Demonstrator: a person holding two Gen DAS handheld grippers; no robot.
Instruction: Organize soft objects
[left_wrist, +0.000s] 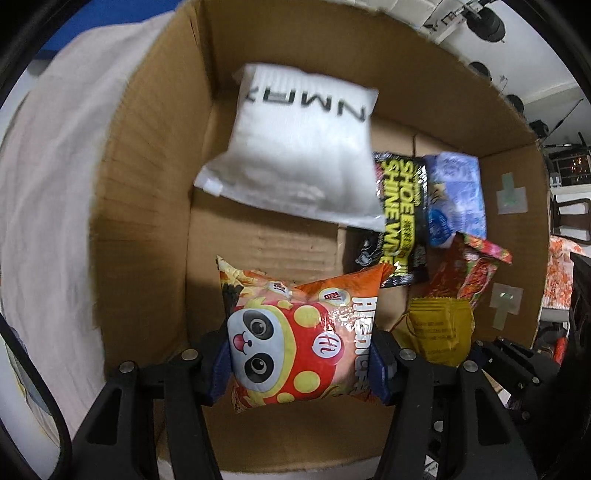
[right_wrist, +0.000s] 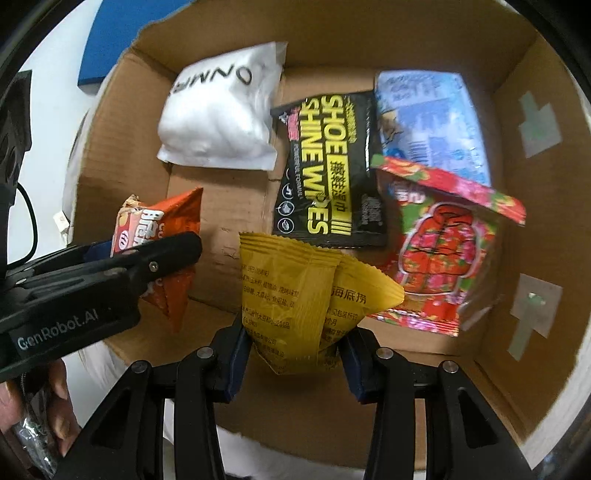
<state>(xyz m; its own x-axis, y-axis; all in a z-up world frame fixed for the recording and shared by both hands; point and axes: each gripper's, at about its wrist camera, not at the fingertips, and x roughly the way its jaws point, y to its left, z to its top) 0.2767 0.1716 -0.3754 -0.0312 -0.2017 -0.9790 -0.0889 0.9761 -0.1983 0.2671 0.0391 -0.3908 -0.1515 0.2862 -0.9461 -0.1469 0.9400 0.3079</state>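
From the left wrist, the left gripper (left_wrist: 300, 363) pinches the orange panda snack bag (left_wrist: 295, 332) between its 2 pads, held over the near-left floor of the cardboard box (left_wrist: 147, 155), with the white pouch (left_wrist: 295, 147) beyond. From the right wrist, the right gripper (right_wrist: 293, 345) pinches 2 yellow sachets (right_wrist: 295, 295) above the box's near edge, just beside the black wipes pack (right_wrist: 325, 170) and red floral packet (right_wrist: 443, 251) (already lying inside). The step looks like depositing; next, each should lower onto bare cardboard and release.
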